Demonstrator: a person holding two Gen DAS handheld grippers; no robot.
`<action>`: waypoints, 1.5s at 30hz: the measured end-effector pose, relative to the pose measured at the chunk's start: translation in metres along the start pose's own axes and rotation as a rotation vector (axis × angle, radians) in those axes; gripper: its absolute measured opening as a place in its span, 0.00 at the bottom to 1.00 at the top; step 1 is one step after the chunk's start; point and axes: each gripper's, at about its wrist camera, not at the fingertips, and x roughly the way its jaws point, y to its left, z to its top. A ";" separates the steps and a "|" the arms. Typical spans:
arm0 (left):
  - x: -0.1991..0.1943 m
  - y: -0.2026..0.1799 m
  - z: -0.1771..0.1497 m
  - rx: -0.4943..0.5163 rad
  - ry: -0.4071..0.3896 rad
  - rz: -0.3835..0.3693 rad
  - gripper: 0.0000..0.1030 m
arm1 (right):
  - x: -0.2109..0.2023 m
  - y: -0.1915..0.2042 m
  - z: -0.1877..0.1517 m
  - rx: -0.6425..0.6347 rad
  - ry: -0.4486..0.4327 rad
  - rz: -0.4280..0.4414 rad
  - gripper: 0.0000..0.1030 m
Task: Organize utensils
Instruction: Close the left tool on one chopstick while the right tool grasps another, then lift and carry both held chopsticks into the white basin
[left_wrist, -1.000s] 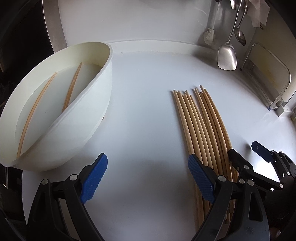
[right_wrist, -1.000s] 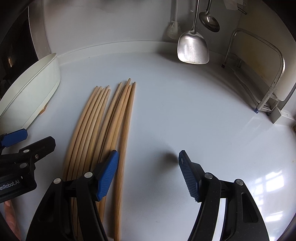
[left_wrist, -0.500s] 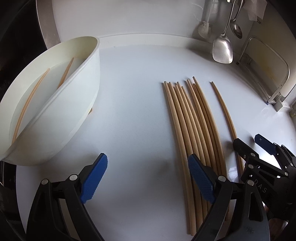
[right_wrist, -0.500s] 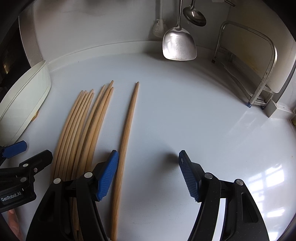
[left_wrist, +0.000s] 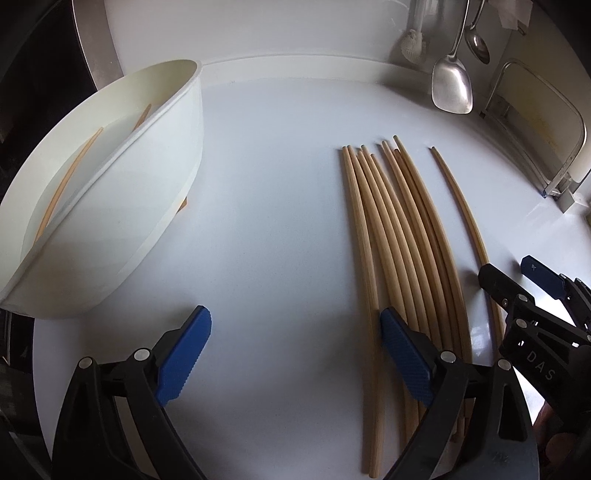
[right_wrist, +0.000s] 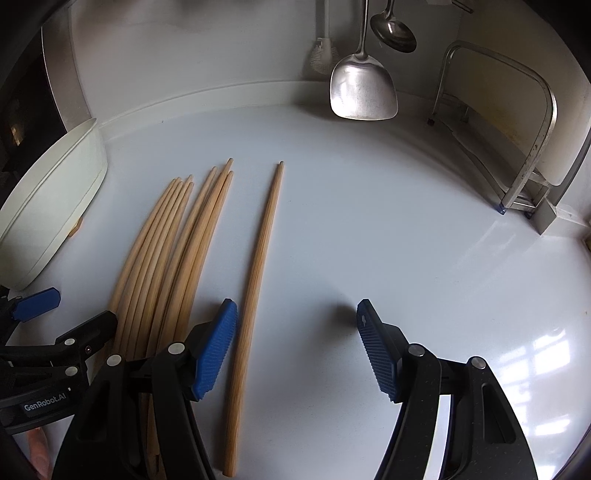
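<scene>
Right wrist view: right gripper (right_wrist: 295, 350) spread wide, empty, single pale wooden chopstick (right_wrist: 255, 280) just inside its left pad, apart from the wooden chopstick bundle (right_wrist: 166, 258), likely singled out for pinching. Left gripper (left_wrist: 295, 358) spread too, holding nothing. White plastic tub (left_wrist: 110, 221) at left, holding two chopsticks.

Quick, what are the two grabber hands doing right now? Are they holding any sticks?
Left gripper: open, holding nothing.
Right gripper: open, holding nothing; the single chopstick lies loose between its fingers.
</scene>
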 end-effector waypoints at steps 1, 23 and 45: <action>0.000 0.002 0.000 -0.006 -0.002 0.003 0.89 | 0.000 0.001 0.000 -0.001 0.000 0.000 0.63; -0.006 0.000 0.006 0.007 -0.040 -0.001 0.36 | -0.008 0.031 -0.004 -0.125 -0.016 0.000 0.11; -0.062 0.006 0.027 0.030 -0.031 -0.125 0.07 | -0.061 0.030 0.018 -0.020 -0.032 0.025 0.06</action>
